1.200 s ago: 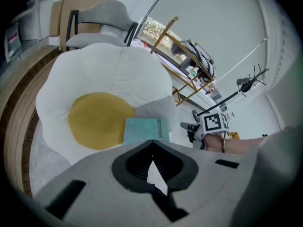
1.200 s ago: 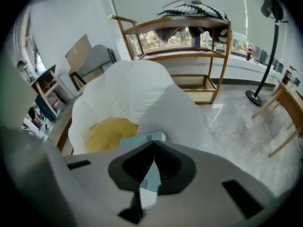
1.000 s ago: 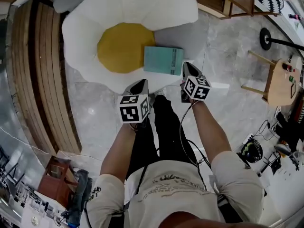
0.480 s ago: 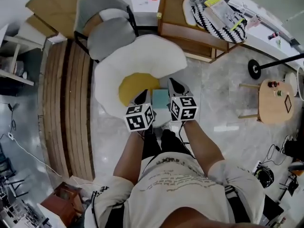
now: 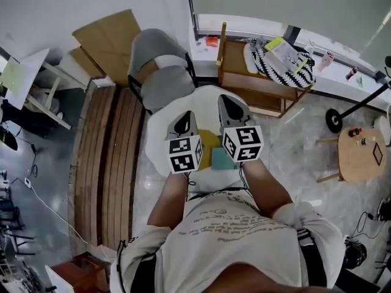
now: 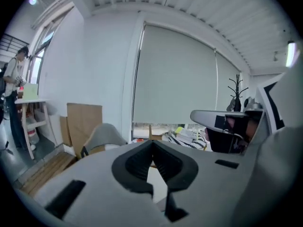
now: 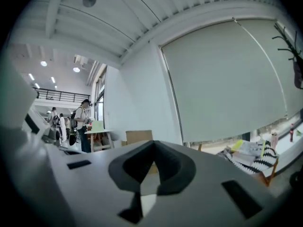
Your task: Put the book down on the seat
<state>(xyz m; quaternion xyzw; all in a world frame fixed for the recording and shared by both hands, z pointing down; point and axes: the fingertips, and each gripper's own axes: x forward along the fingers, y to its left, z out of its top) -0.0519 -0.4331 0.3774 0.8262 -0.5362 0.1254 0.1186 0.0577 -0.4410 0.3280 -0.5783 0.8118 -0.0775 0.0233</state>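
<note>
We have the book (image 5: 220, 160) lying on the seat (image 5: 204, 94), at five o'clock from its yellow centre (image 5: 209, 140). Our left gripper (image 5: 183, 122) and right gripper (image 5: 231, 108) hang above, both clenched on nothing. Bumping the seat could slide it off.

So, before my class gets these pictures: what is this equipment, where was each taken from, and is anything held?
No robot here: a person holds the left hand-held gripper and the right hand-held gripper, one in each hand; the patterned cubes belong to them. One picture looks down from a camera on the person's head. The other two come from cameras riding on the grippers, looking along their jaws into the room. Both pairs of jaws are together, holding nothing. Below, the teal book lies on the white seat.
</note>
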